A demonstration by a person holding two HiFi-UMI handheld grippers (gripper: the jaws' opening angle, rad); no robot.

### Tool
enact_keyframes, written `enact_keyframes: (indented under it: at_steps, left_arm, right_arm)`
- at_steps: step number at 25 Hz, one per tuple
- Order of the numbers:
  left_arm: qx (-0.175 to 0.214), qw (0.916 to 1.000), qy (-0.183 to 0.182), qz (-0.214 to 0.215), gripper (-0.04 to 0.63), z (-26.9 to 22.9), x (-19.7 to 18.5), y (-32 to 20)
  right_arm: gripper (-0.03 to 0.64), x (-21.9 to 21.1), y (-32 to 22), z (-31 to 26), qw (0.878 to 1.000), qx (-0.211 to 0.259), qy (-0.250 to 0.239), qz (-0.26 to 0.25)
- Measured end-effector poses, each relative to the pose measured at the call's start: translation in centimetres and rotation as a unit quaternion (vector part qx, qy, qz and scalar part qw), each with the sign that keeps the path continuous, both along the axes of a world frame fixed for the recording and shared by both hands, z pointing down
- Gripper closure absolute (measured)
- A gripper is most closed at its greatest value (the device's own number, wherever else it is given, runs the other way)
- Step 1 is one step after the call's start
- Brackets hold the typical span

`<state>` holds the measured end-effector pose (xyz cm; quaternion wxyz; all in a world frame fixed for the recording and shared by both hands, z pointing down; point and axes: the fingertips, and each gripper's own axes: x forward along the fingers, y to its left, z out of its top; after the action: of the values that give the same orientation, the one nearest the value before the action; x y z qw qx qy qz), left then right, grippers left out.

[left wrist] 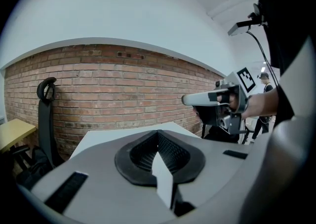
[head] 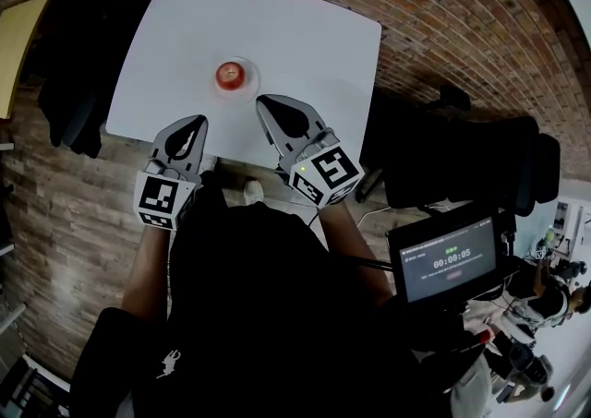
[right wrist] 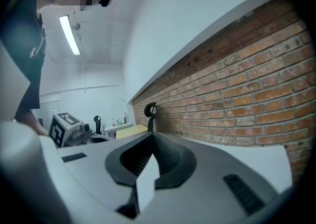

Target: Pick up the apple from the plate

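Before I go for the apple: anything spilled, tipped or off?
Nothing stands out. The apple sits on its plate on the white table, nothing spilled. The left gripper and right gripper are shut and empty, short of the plate.

I have one white bench (head: 305,29) in front of me, its square top plain and matte, standing on a wood-plank floor (head: 55,213). One thing lies directly on it: a small pale plate (head: 251,66), roughly midway between the left and right edges, somewhat toward my side, well away from every corner.
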<state>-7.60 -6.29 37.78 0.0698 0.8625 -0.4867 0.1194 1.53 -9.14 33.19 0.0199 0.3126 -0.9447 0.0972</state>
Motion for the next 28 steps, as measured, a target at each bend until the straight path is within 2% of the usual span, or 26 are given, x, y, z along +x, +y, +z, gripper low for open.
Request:
enact_keyframes:
  at_steps: [5, 19, 28]
  left_arm:
    - [0.002, 0.9998, -0.007, 0.021, 0.591, -0.3, -1.0, -2.5]
    - [-0.018, 0.9974, -0.009, 0.069, 0.591, 1.9, -2.0, -9.1]
    - [-0.048, 0.9932, -0.012, 0.106, 0.591, 5.3, -2.4, -11.8]
  right_arm:
    - [0.614, -1.0, -1.8, -0.7, 1.000, 0.004, -0.004, 0.019]
    - [0.614, -2.7, -6.9, 0.9, 0.998, -0.022, 0.015, 0.059]
    - [0.614, -3.8, -8.7, 2.8, 0.995, -0.039, 0.039, 0.078]
